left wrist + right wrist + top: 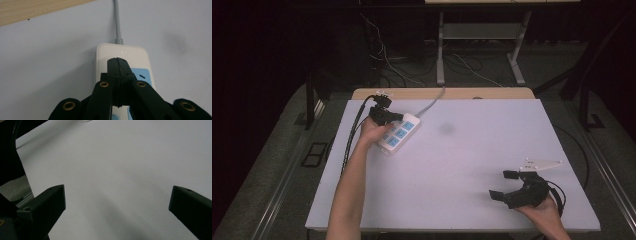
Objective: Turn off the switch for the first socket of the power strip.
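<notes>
Power strip (398, 133): white, blue socket faces, grey cord; lies at the far left of the white desk (472, 150). Left gripper (117, 60): jaws pressed fully together, nothing between them, tips directly over the strip's cord end beside the nearest blue socket. Right gripper (504, 184): jaws spread wide, empty, above bare desk near the right front corner, well apart from the strip.

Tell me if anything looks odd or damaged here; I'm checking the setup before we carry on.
One thing: a dark smudge marks the white tabletop, right of the white power strip with blue socket panels. The strip lies diagonally but looks intact, grey cable attached. Nothing is spilled.
</notes>
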